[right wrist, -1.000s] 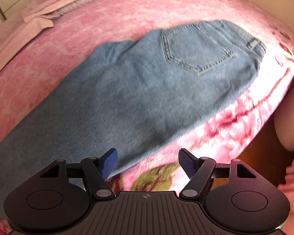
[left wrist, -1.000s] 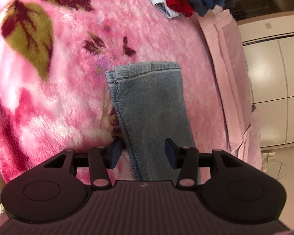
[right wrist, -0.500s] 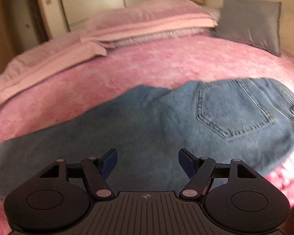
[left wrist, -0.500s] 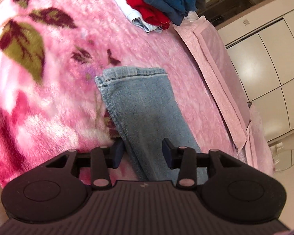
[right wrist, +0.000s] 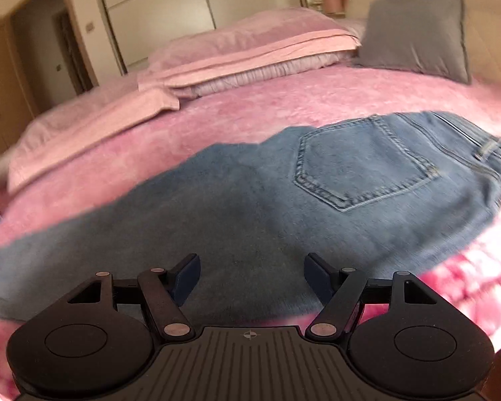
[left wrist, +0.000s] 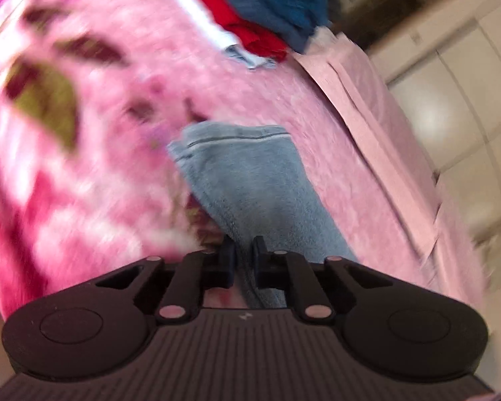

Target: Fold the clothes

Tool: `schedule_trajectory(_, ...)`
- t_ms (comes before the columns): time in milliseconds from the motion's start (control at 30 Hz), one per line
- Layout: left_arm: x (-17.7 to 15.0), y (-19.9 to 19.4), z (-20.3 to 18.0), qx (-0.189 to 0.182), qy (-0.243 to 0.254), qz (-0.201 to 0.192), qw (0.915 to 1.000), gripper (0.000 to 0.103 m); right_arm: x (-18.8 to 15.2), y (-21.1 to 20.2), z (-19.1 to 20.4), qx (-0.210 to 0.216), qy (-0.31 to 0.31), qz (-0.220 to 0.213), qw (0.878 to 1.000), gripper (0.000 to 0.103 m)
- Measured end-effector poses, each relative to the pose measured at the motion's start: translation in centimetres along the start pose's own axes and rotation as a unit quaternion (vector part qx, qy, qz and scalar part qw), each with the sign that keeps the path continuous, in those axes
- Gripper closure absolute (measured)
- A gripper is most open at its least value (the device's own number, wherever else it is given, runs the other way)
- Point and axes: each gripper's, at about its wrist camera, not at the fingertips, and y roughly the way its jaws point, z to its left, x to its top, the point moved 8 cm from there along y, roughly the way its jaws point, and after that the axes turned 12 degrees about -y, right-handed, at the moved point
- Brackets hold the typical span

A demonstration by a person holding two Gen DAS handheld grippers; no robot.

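Note:
A pair of light-blue jeans lies flat on the pink floral blanket point(left wrist: 83, 173). In the left wrist view one leg point(left wrist: 250, 180) runs away from me, its hem at the far end. My left gripper point(left wrist: 243, 255) is closing its jaws on the near left edge of that leg, and denim sits pinched between the pads. The right wrist view shows the seat of the jeans point(right wrist: 334, 200), back pocket up and waistband at the far right. My right gripper point(right wrist: 250, 277) hovers low over the thigh part, open, with nothing between its fingers.
A pile of red, blue and white clothes point(left wrist: 270, 10) sits at the far end of the bed. Folded pink bedding point(right wrist: 243, 53) and a grey pillow point(right wrist: 414, 33) lie at the head. Cream wardrobe doors point(right wrist: 170, 3) stand behind.
My left gripper's jaws went from half open to pinched on the leg's edge while the hand rolled. The right gripper swung from the seat's near edge to low over the thigh, still open.

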Motion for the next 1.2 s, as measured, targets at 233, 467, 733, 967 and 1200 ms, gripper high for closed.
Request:
schedule_trajectory(233,-2.4,-3.0,-9.6,-0.031,0.262,-0.073,0.9619,0.098,-0.6,-3.6,-3.3,-0.019,0.054,-0.006,0.998,0.031)
schedule_trajectory(467,-16.1,-7.6,-21.7,-0.201,0.468,-0.062,0.8584,0.098,-0.8,-5.4,-5.4,-0.042,0.076,-0.02,0.996,0.031)
schedule_trajectory(733,-36.3,-3.3,-19.6,-0.208,0.582,0.133,0.7752,0.087,0.3,-3.9,-4.9,-0.008,0.108,-0.026,0.994,0.031)
schedule_trajectory(967,-29.8,-7.2,-18.3,-0.24,0.468,0.137,0.8392,0.086,2.6,-1.6,-2.2,0.141,0.215,-0.014,0.966,0.031)
schedule_trajectory(1200,-22.4,-7.0,-14.6,-0.202,0.388,0.115,0.8917,0.087,1.2,3.2,3.4,0.272,0.371,0.118,0.88,0.032)
